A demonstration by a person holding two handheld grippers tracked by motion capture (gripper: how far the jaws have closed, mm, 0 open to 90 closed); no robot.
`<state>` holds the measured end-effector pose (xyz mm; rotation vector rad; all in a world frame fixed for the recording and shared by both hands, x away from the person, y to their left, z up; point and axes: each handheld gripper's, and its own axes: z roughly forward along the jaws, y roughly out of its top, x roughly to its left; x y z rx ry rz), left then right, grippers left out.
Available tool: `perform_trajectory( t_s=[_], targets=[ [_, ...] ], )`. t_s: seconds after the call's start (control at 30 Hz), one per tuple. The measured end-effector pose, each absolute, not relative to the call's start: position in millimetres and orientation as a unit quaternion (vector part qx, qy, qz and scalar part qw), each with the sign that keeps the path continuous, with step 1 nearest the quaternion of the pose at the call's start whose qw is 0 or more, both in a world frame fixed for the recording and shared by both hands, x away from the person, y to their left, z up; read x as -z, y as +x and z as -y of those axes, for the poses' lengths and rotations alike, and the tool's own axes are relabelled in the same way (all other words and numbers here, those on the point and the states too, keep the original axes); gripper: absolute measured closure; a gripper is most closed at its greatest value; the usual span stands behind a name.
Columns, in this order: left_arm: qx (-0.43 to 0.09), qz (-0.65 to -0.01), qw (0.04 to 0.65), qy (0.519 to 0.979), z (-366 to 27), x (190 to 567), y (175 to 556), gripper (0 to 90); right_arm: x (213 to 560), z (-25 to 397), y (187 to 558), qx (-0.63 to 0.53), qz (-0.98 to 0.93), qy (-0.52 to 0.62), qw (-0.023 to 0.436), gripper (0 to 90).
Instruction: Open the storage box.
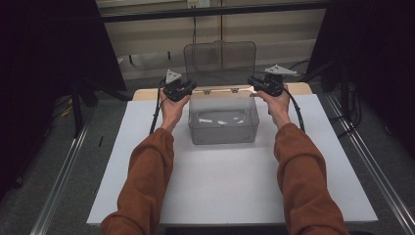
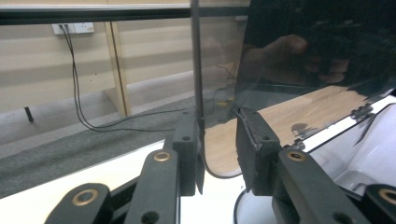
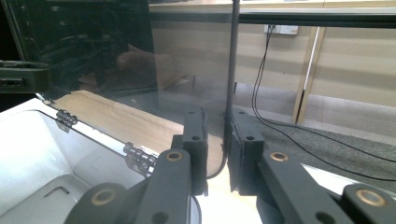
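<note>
Your rust-brown sleeves run up from the near edge of the white tabletop [image 1: 230, 196], and both hands sit at the back corners of the clear plastic storage box [image 1: 223, 128], which stands toward the far edge, around the middle of its width. Its hinged transparent lid [image 1: 220, 58] stands upright behind it, swung open on the rear hinges.

Your left gripper [image 1: 188, 90] is at the lid's left edge. In the left gripper view [image 2: 219, 154] the lid's thin edge lies against the left jaw while the right jaw stands off it, so the jaws are apart and not yet pinching. Your right gripper [image 1: 255, 84] is at the lid's right edge; in the right gripper view [image 3: 217, 149] the lid's edge runs down into a narrow gap between the jaws, which are close around it, but whether they actually press on it cannot be told.

Judging by this, you are in the step of taking hold of the open lid at both side edges, most likely to swing it down over the box. The next move calls for squeezing both grippers on the edges evenly, then bringing the two hands toward you together, level with each other, so the lid turns on its hinges without twisting.
</note>
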<state>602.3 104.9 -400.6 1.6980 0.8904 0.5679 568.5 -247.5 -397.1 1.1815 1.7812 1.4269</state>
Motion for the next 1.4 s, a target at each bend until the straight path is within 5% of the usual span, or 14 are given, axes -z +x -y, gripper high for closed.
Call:
perform_trajectory(
  t_s=[1.4],
  targets=[
    [-0.195, -0.419, 0.507, 0.728, -98, 394, 616, 62.3, 388, 241, 589, -0.483, -0.661, 0.53, 0.221, 73.7]
  ],
)
